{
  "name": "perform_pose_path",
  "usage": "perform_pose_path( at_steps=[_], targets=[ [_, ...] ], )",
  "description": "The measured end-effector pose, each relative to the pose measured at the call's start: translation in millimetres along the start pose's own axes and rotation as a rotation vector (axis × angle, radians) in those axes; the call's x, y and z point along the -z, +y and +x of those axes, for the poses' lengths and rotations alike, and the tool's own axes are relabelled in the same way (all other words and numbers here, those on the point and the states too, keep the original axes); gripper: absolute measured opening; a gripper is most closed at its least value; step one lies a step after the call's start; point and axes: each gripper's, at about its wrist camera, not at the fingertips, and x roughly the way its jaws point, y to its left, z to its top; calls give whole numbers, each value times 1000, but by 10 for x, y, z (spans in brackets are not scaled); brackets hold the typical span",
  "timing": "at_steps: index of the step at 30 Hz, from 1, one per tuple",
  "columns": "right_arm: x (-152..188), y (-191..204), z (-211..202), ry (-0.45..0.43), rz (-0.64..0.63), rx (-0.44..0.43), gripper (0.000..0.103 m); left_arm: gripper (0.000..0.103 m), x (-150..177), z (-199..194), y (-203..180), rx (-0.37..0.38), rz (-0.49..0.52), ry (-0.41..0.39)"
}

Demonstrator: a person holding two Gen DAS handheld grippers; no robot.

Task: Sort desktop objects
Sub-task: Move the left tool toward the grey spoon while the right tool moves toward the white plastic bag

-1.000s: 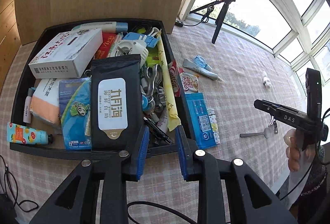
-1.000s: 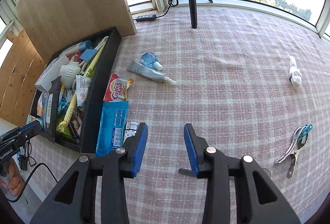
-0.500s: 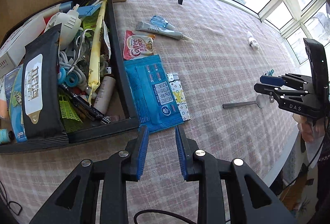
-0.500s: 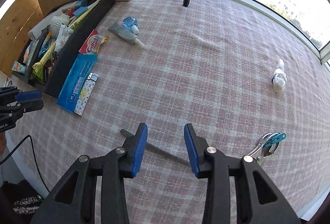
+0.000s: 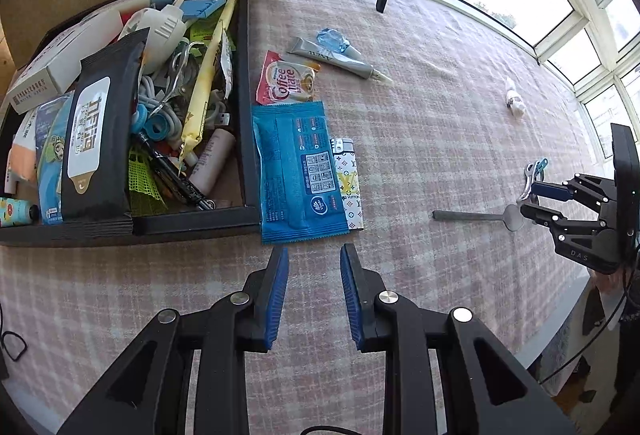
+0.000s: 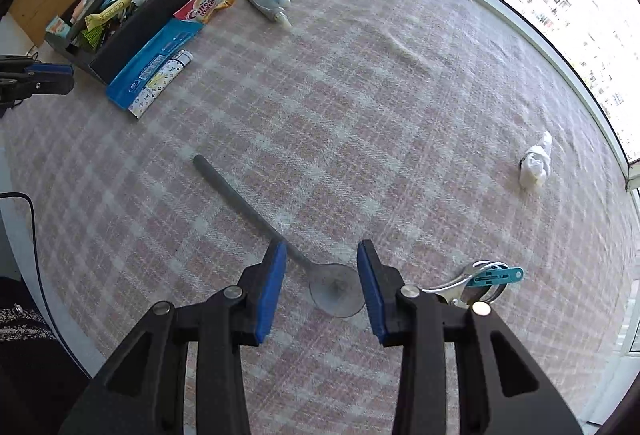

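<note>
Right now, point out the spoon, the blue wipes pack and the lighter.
spoon (image 6: 335,290): right wrist view, on its bowl.
blue wipes pack (image 5: 294,167): left wrist view, middle of pack.
lighter (image 5: 349,183): left wrist view, on its patterned body.

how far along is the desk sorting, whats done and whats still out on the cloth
Done: the black tray is already packed with items. In hand: nothing yet; the right gripper, open, straddles the bowl of the grey spoon; the left gripper, open and empty, hangs near the blue wipes pack. Left: the creamer sachet, grey tube, patterned lighter, metal clip and white wad.
</note>
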Motion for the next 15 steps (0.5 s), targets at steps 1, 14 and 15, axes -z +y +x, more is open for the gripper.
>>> perform_pose_path(
  at_steps=[1,14,15],
  targets=[
    [56,-116,-49,-4,18,10,36,24,2,23,-70,4,-6,-1],
    [229,-1935,-238,-4,494,50,49,34,-96,662,-1999,68,441,58],
    [192,-2000,-215,-4,506,43,51,34,-104,729,-2112,66,484,79]
  ],
)
